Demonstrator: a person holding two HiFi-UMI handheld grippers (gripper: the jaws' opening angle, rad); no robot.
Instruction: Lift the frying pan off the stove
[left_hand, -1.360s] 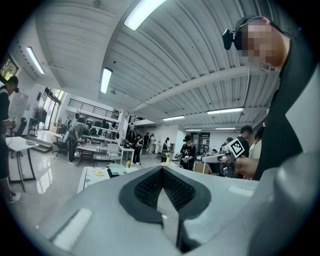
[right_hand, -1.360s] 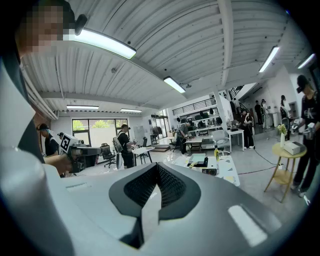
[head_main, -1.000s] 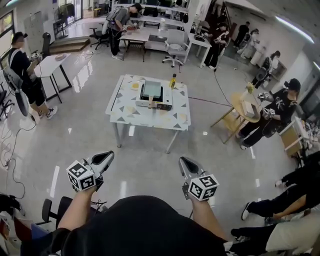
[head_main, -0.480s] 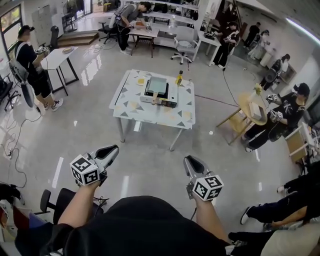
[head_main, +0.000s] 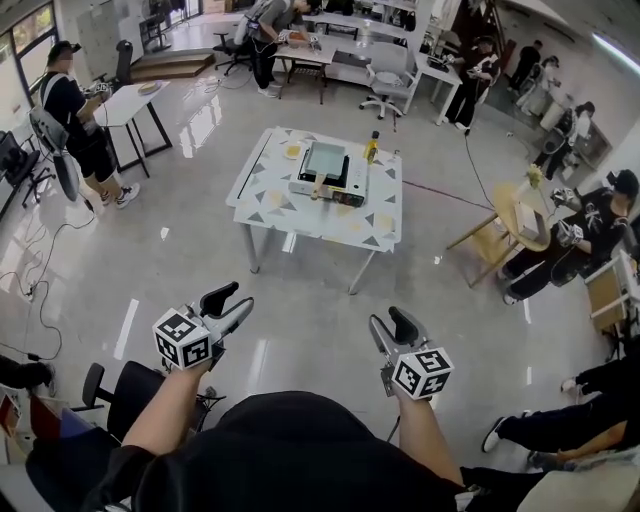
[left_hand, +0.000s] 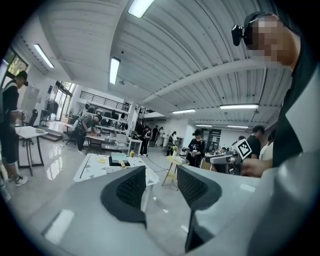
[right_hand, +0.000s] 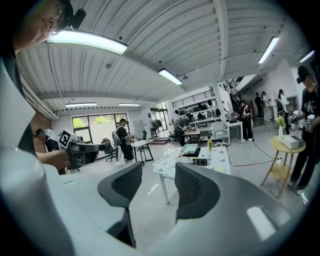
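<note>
The frying pan (head_main: 328, 159), square and pale grey-green, is seen lying on the portable stove (head_main: 336, 186), with its wooden handle turned toward the near edge. The stove is placed near the middle of a white surface (head_main: 268, 205) printed with small triangles, which stands out on the shiny floor, well apart from both grippers. A yellow bottle (head_main: 371, 148) is set upright just beside the stove at its far right corner, and a small plate (head_main: 292, 151) with something yellow on it is found to the left of the pan.

The left gripper (head_main: 236, 303) is held low in front of the person, over bare floor. In the left gripper view its jaws are shown apart by a moderate gap and nothing is gripped between them; only the distant floor and an edge of the surface are seen through the gap. The right gripper (head_main: 390, 325) is held at about the same height. Its jaws are likewise parted and nothing is held; in the right gripper view the pan (right_hand: 190, 148) and stove (right_hand: 196, 160) are seen far off, above the gap.

Other people are seen standing at desks around the room.
</note>
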